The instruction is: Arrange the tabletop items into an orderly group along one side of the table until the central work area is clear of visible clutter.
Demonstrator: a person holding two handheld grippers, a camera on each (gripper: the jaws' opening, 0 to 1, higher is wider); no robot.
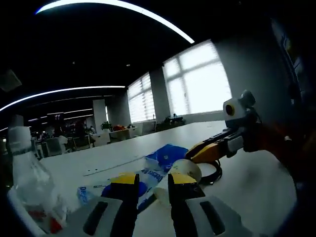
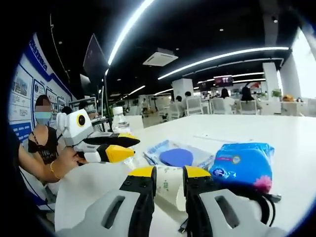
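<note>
Paper cup (image 2: 168,185) on its side, clamped between right gripper (image 2: 169,178) jaws; left gripper (image 1: 149,181) level, narrowly parted.

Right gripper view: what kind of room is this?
Probably an open-plan office: long white table, rows of chairs with people seated behind, strip ceiling lights, and large windows in the left gripper view.

The left gripper (image 1: 152,185) hangs low over the white table (image 1: 247,173), jaws slightly apart, with the paper cup (image 1: 183,174) just beyond them. Behind the cup lies a blue pack (image 1: 165,155); beside it the right gripper (image 1: 197,150) reaches in. Left of the cup stands a clear bottle (image 1: 29,182).
</note>
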